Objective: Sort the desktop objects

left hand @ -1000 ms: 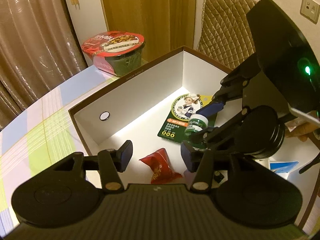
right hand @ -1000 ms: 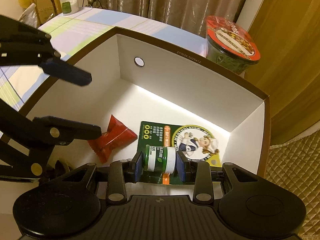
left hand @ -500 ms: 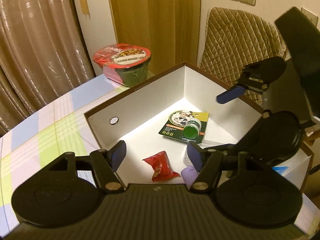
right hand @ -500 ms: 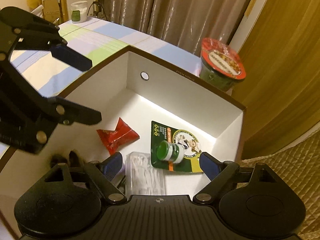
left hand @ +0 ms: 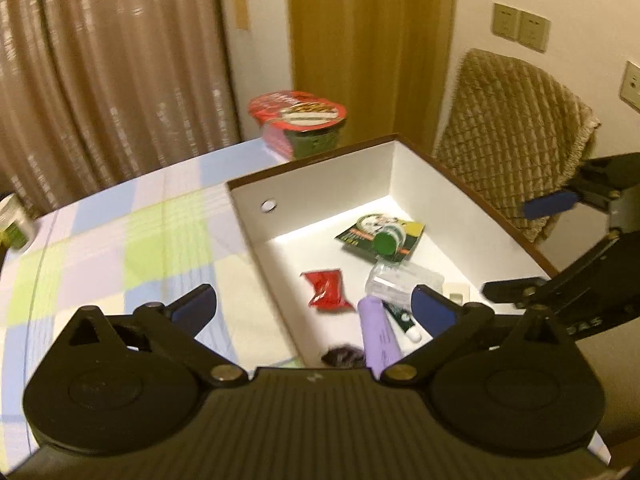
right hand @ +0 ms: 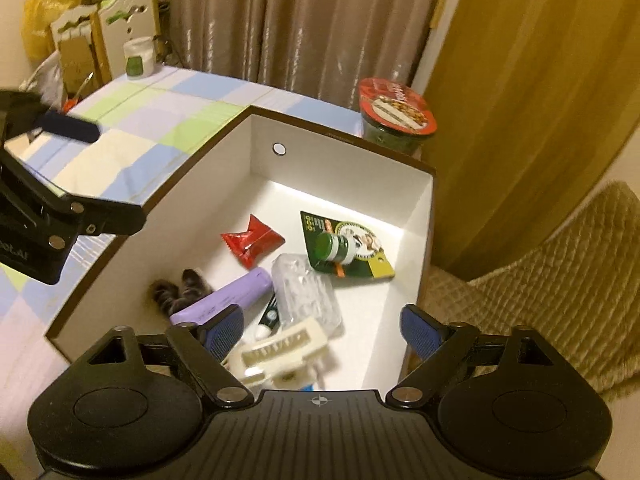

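a big white cardboard box with a brown rim (right hand: 344,140) is seen on a table covered by a checked cloth of blue, green and white (left hand: 120,248). the small green bottle with a white band (right hand: 336,247) is found lying on its side inside the box, on top of a flat green card with a cartoon picture (right hand: 360,258). near it a red crinkly snack packet (right hand: 252,240), a clear plastic case (right hand: 306,292), a purple tube (right hand: 228,298) and a cream hair clip with teeth (right hand: 280,348) are kept in the box too.

the right gripper (right hand: 322,330) is held over the near end of the box — its jaws have just been opened wide and nothing is held between them. the left gripper (left hand: 314,312) is held above the box's left wall — its jaws have just been opened wide too, and nothing is gripped. a red-lidded noodle bowl (left hand: 302,122) is set on the table behind the box.
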A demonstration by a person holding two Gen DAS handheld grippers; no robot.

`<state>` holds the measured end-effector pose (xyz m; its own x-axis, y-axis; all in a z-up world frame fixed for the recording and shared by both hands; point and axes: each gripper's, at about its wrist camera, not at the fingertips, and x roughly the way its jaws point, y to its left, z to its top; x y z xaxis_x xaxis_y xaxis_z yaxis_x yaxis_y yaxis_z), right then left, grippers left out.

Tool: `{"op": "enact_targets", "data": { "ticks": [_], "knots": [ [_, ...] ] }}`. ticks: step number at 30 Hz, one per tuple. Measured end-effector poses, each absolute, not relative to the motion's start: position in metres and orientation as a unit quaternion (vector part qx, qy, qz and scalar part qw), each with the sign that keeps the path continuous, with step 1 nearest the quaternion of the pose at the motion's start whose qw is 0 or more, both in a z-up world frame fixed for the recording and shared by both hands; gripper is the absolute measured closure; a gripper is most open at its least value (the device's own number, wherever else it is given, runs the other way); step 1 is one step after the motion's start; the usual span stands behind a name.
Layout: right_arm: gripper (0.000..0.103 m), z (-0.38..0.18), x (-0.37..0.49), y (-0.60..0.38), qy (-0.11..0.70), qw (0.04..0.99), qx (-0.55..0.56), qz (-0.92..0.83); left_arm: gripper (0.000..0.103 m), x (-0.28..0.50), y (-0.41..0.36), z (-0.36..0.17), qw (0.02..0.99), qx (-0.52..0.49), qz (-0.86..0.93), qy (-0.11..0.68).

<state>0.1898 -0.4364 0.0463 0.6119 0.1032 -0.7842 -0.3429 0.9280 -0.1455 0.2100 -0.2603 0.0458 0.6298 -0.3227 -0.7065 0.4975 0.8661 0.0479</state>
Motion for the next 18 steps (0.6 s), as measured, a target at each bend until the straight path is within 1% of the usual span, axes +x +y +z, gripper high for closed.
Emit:
{"op": "enact_targets", "data": {
  "ticks": [1,10,18],
  "knots": [
    [0.000,0.049,0.184,-0.438,0.420,0.889,-0.134,0.121,0.001,0.204,-0.259,0.046,0.897,0.118,-0.220,0.364],
    [0.000,0.071,0.124,-0.454,0.421,0.902,-0.047,0.079,0.001,0.154,-0.247,0.053,0.905,0.075,-0.173,0.380],
    [0.000,0.071,0.078,-0.451,0.452,0.892,-0.005,0.030,0.001,0.116,-0.236,0.058,0.896,0.057,-0.186,0.399]
  ]
}}
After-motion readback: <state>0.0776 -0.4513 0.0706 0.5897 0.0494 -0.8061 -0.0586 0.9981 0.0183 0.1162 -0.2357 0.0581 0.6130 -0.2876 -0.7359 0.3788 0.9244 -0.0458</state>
